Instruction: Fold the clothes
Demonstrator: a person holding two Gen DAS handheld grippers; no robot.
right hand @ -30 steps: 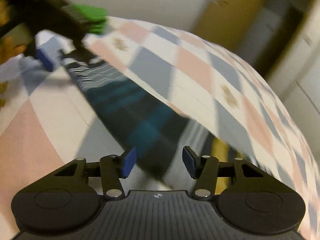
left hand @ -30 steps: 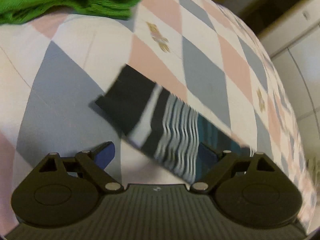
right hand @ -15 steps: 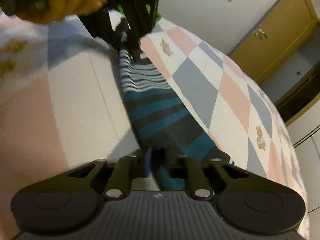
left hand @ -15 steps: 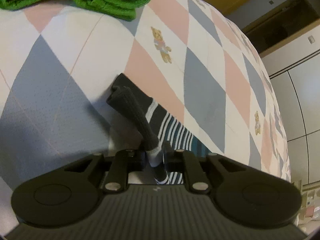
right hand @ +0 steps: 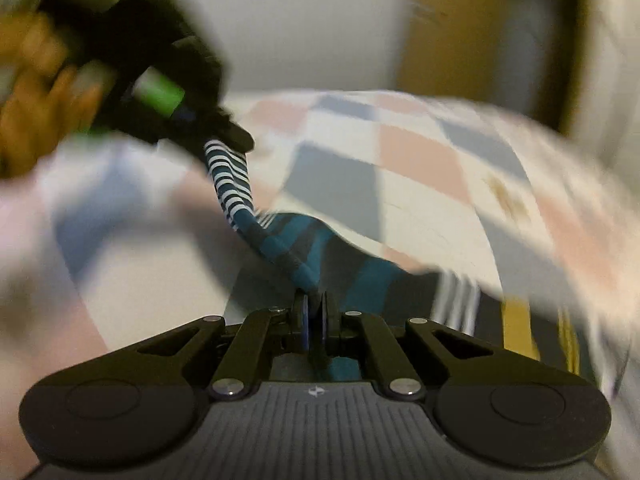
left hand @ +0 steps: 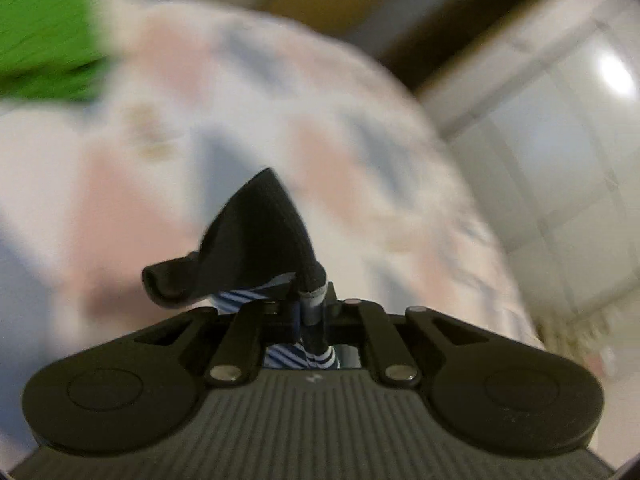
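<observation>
Between both grippers, striped sock [right hand: 280,246] stretched

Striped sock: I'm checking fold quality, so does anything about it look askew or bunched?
Yes. The striped sock is pinched edge-on by both the left gripper and right gripper, so it hangs as a twisted rope between them rather than flat on the quilt.

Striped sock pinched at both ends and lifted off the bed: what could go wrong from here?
1. The left gripper pinches only a thin edge near the dark cuff of the striped sock; that edge could slip out under pull.
2. The right gripper also holds a narrow bunched bit, so the fold may come out twisted.
3. Both views are motion-blurred; a fast swing could drag the sock across the checked bedspread and misalign the halves.
</observation>
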